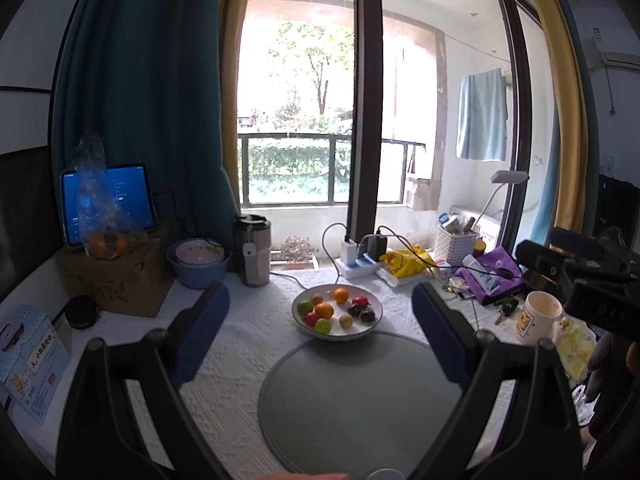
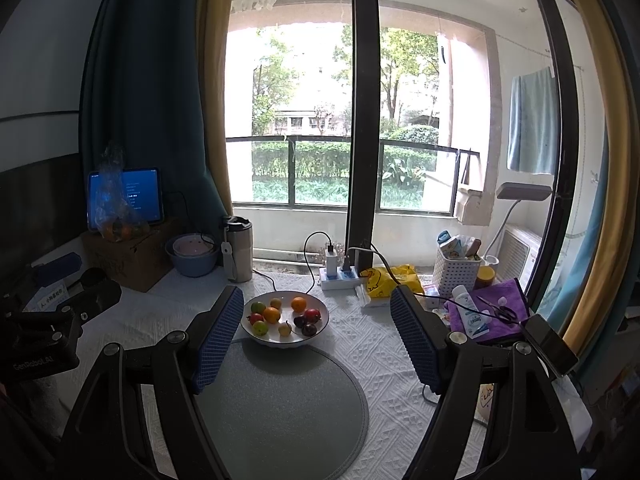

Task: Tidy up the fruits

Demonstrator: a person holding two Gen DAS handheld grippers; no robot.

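Note:
A white bowl (image 1: 372, 330) on the table holds several small fruits: oranges (image 1: 324, 310), green ones (image 1: 322, 325), red ones and dark plums (image 1: 367, 315). It also shows in the right wrist view (image 2: 320, 326). A round grey mat (image 1: 360, 400) lies bare in front of the bowl, also in the right wrist view (image 2: 280, 408). My left gripper (image 1: 320, 312) is open and empty, held above the mat short of the bowl. My right gripper (image 2: 316, 328) is open and empty, just right of the bowl. Each gripper's body shows at the edge of the other's view.
A blue basin (image 1: 199, 262), a tumbler (image 1: 253, 256) and a cardboard box (image 1: 116, 280) with bagged oranges stand at the back left. A power strip (image 1: 356, 266), white basket (image 1: 456, 244), purple cloth (image 1: 494, 276) and mug (image 1: 538, 318) crowd the right side.

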